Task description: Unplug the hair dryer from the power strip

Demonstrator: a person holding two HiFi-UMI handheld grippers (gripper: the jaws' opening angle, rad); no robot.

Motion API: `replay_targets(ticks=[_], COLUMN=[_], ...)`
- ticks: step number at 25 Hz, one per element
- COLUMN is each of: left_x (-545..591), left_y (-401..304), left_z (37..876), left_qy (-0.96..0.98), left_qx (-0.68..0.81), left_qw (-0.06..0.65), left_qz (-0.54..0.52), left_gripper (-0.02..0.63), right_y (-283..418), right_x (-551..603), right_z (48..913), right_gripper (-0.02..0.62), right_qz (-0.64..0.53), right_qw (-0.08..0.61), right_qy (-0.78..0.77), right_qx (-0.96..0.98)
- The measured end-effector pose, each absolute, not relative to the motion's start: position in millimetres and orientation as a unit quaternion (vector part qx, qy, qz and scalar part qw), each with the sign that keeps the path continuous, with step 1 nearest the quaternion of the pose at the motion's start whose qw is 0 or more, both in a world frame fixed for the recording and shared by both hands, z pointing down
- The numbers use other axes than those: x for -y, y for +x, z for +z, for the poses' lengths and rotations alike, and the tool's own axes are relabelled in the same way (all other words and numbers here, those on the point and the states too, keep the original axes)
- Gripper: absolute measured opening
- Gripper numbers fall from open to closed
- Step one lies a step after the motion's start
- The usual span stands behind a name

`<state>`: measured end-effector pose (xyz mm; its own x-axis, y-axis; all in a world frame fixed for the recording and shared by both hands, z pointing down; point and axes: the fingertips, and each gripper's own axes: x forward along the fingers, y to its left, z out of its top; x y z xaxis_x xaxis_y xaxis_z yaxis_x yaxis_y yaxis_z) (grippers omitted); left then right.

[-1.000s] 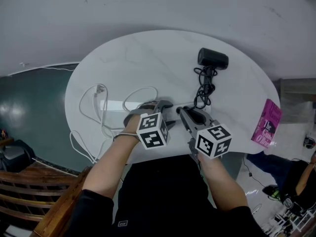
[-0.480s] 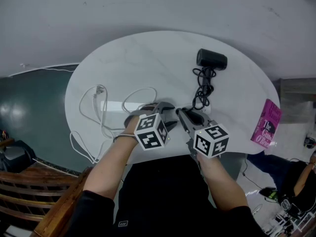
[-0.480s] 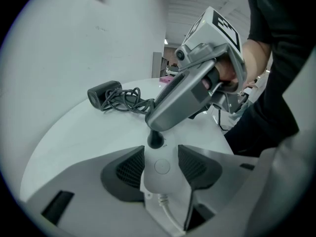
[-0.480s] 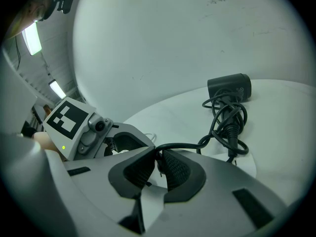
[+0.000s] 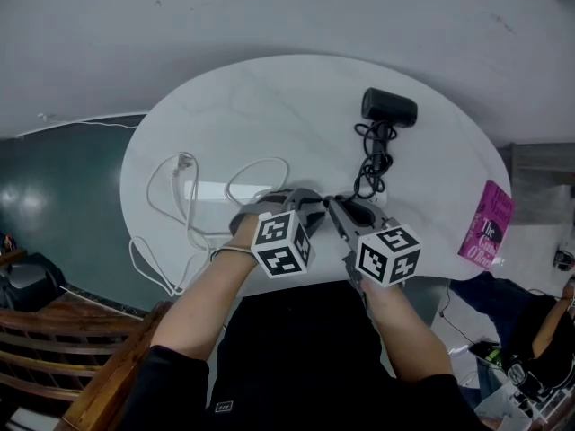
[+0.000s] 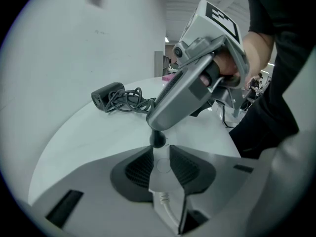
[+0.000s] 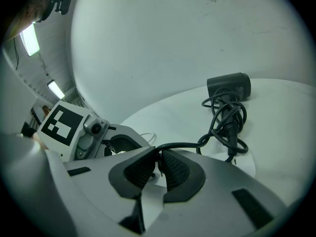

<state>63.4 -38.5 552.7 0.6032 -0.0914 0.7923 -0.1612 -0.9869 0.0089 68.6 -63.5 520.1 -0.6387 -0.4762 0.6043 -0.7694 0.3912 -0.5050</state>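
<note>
Left tool, just closing, pinches power strip, hidden in head view.

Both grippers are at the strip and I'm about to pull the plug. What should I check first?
1. Left gripper on the power strip: ok. Its jaws have just been closing and now clamp the strip's white body.
2. Right gripper on the plug: ok, shut on the black plug where the cord leaves.
3. Plug seated or loosened: cannot tell, the jaws cover the joint.
4. Cord slack: ok, it lies in loose loops up to the hair dryer.
5. Hair dryer out of the way: ok, at the far side of the table, apart from both grippers.
</note>
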Motion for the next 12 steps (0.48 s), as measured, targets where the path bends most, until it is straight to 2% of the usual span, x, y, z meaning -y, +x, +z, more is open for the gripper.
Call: replay_targets(ticks=[12], left_x=[41.5], left_y=[64.2], left_z=[553.8], left_qy=[0.889], left_qx=[0.063], left_qw=[0.056], left_qz=[0.450], left_gripper=[0.067], right_y=[71.9], right_x=[62.9], right_z=[518.5], right_gripper=[0.055], right_qz=[0.410], right_qw=[0.177], right_qy=[0.396], right_qx=[0.803])
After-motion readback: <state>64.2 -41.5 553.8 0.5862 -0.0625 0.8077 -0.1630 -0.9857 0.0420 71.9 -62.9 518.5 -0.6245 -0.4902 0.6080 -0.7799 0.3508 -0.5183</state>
